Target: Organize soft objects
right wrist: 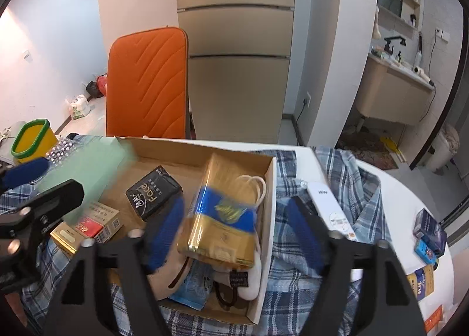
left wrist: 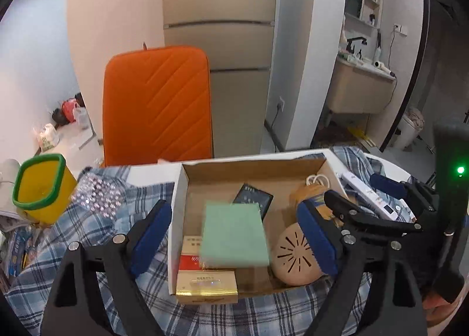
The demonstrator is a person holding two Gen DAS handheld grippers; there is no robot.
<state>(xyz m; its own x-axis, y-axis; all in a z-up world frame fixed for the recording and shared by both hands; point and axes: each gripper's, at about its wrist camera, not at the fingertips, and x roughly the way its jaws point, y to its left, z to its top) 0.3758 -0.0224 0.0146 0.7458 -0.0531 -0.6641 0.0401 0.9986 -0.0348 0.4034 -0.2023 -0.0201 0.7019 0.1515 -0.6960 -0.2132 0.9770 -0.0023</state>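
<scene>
- Currently, both the left gripper (left wrist: 234, 240) and right gripper (right wrist: 237, 233) stand apart, gripping nothing.
- Green pack (left wrist: 234, 233) and gold-blue pack (right wrist: 222, 218) sit blurred over the cardboard box (left wrist: 252, 170).
- Both look light and squashy; pinching their flat sides seems best.

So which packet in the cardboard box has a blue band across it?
The gold packet on the box's right side, between the right hand-held gripper's pads; the green packet is plain.

An orange chair (left wrist: 156, 104) fronts a beige fridge (left wrist: 218, 28); washbasin alcove (left wrist: 362, 86) right (ceiling light on)
</scene>
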